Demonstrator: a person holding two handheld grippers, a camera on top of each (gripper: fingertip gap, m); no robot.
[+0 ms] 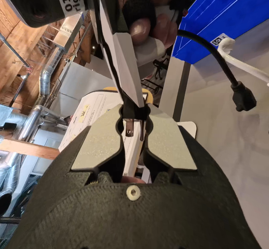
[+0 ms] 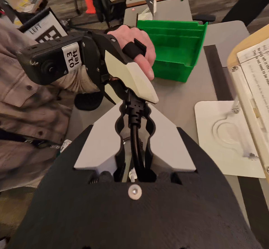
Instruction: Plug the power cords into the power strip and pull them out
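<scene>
A black plug (image 1: 134,113) sits between both grippers, held in the air. In the left wrist view my left gripper (image 1: 134,110) is shut on its body, and two metal prongs (image 1: 129,128) point back at the camera. My right gripper (image 1: 133,105) comes down from above onto the same plug. In the right wrist view my right gripper (image 2: 134,108) is shut on the ribbed back of the plug (image 2: 135,110). The black cord (image 2: 136,147) runs back between the fingers. My left gripper (image 2: 133,100) grips the plug from the far side. The power strip is in neither view.
A blue bin (image 1: 218,16) is at the upper right, with a second black connector (image 1: 243,100) and a white cord (image 1: 240,65) hanging by it. A green bin (image 2: 174,49), a white plate (image 2: 218,137) and a clipboard with paper (image 2: 254,81) stand on the grey table (image 2: 182,103).
</scene>
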